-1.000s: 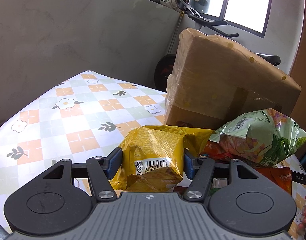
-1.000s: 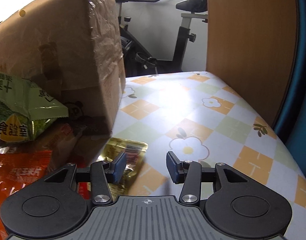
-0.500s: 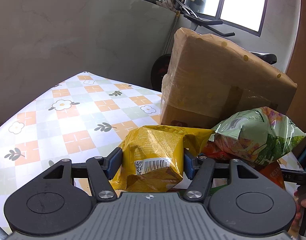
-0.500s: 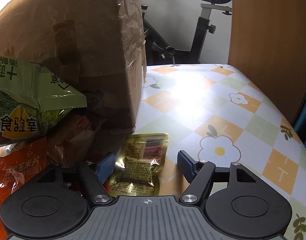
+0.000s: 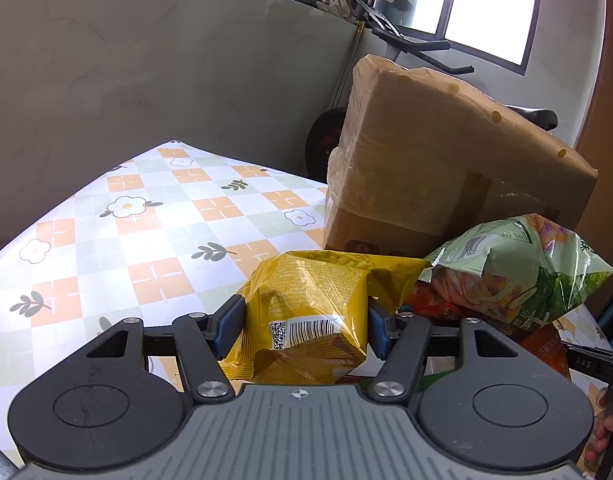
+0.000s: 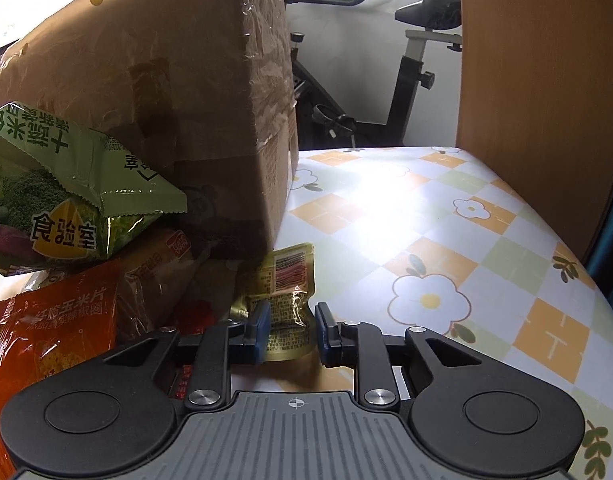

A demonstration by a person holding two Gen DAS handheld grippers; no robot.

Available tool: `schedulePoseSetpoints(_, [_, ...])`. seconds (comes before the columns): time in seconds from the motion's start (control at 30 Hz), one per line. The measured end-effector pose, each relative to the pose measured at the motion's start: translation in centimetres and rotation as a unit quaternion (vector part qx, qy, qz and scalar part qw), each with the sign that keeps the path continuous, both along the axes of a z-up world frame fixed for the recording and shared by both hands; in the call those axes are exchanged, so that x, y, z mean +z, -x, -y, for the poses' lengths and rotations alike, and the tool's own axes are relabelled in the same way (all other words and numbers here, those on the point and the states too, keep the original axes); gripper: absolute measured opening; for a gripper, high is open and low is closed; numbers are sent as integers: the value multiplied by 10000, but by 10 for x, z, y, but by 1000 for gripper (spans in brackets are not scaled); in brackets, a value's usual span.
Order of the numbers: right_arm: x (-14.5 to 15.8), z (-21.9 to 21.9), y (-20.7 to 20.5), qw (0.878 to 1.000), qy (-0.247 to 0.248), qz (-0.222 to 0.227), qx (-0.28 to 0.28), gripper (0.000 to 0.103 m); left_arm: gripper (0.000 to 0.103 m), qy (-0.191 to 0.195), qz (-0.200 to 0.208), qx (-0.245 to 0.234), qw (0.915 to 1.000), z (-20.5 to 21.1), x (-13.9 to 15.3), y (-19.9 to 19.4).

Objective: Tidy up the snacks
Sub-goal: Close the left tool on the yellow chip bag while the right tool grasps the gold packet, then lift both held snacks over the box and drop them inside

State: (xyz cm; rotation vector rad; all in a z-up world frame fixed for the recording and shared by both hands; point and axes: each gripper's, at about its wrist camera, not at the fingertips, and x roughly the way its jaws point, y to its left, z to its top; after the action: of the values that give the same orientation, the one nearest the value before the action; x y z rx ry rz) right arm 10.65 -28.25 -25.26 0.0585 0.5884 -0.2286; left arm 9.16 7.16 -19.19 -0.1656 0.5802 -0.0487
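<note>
My left gripper [image 5: 304,314] is shut on a yellow snack bag [image 5: 310,288], which bulges between the blue pads just above the flowered table [image 5: 146,220]. In the right wrist view, my right gripper [image 6: 292,322] straddles a small gold packet [image 6: 286,276] lying on the table beside the box. Its jaws are closing, and the packet is buckled between the pads. A green vegetable-crisp bag [image 5: 514,272] [image 6: 66,184] lies on top of an orange corn-snack bag [image 6: 54,328] in the pile between the two grippers.
A big cardboard box [image 5: 426,160] [image 6: 166,100] wrapped in film stands behind the pile. A wooden panel [image 6: 538,80] borders the table's right side, and an exercise bike [image 6: 406,92] stands beyond the far edge. A person's fingers [image 5: 610,424] show at the lower right.
My right gripper has shifted left over the gold packet, widened, then closed in on it, crumpling it. The left gripper has kept still with the yellow bag.
</note>
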Motion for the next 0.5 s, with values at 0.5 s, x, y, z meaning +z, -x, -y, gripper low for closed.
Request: schedulePoseSetpoints(0.5, [7, 33, 40, 9889, -989, 1066, -294, 2, 65, -65, -15, -61, 10000, 5, 0, -2])
